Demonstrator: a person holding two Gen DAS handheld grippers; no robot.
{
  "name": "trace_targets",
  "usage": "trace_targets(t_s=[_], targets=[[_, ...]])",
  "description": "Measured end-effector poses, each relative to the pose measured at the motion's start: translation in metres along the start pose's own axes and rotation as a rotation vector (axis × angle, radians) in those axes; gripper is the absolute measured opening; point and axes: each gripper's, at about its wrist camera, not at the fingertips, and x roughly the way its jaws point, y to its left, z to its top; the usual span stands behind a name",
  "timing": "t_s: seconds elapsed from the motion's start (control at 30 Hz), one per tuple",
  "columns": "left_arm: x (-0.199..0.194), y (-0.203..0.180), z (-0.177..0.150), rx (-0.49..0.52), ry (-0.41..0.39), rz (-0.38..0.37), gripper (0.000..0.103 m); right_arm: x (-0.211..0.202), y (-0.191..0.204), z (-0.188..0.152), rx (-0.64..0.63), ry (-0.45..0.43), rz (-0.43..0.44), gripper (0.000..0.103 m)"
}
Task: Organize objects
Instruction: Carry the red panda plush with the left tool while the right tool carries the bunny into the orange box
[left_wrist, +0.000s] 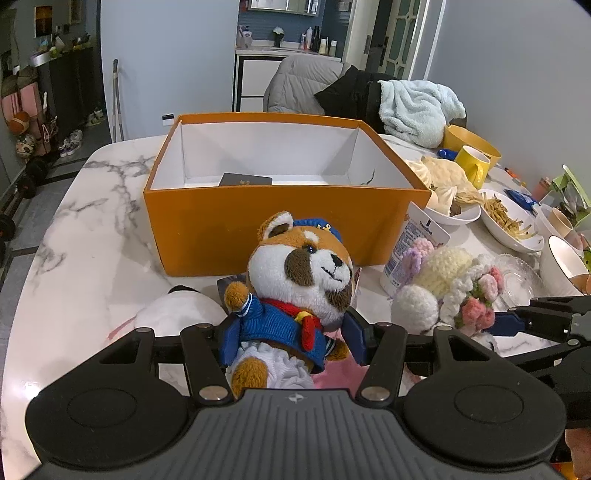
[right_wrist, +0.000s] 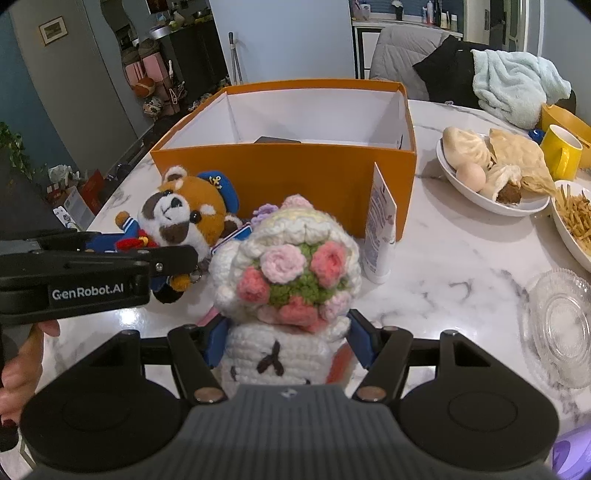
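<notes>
Two soft toys are in our grippers, one in each; our left gripper (left_wrist: 291, 336) has its blue fingers (left_wrist: 231, 341) pressed on both sides of a red panda plush (left_wrist: 295, 280) that wears a blue sailor coat, a red scarf and a blue cap; we hold it by its body, and its head sticks up past the fingertips. Our right gripper (right_wrist: 286, 339) has its fingers squeezed on a crochet doll (right_wrist: 288, 280) made of white yarn; the doll carries a bunch of pink and green yarn flowers, and a small dark stitched mark shows low on its white body.

Both toys sit near each other, just in front of an orange box (left_wrist: 280, 218); the box is open on top and white inside, and a dark flat thing (left_wrist: 245, 180) lies on its floor; we cannot tell what it is. A white Vaseline tube (right_wrist: 380, 236) stands by the box's right front corner, just beside the doll. Everything rests on a white marble table (left_wrist: 85, 236).

Off to the right we see a white bowl of buns (right_wrist: 491, 173), a bowl of fries (right_wrist: 572, 218), a yellow mug (right_wrist: 559, 155) and a clear glass dish (right_wrist: 561, 328); a fluffy pale blue blanket (right_wrist: 517, 85) lies at the far end of the table.
</notes>
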Motion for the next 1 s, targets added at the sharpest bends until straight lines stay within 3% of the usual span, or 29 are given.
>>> trace_targets(t_s=[1.0], targets=[[-0.027,0.001,0.049,0.027,-0.118,0.081,0.065,-0.028,0.007,0.042,-0.045,-0.106,-0.004,0.067]])
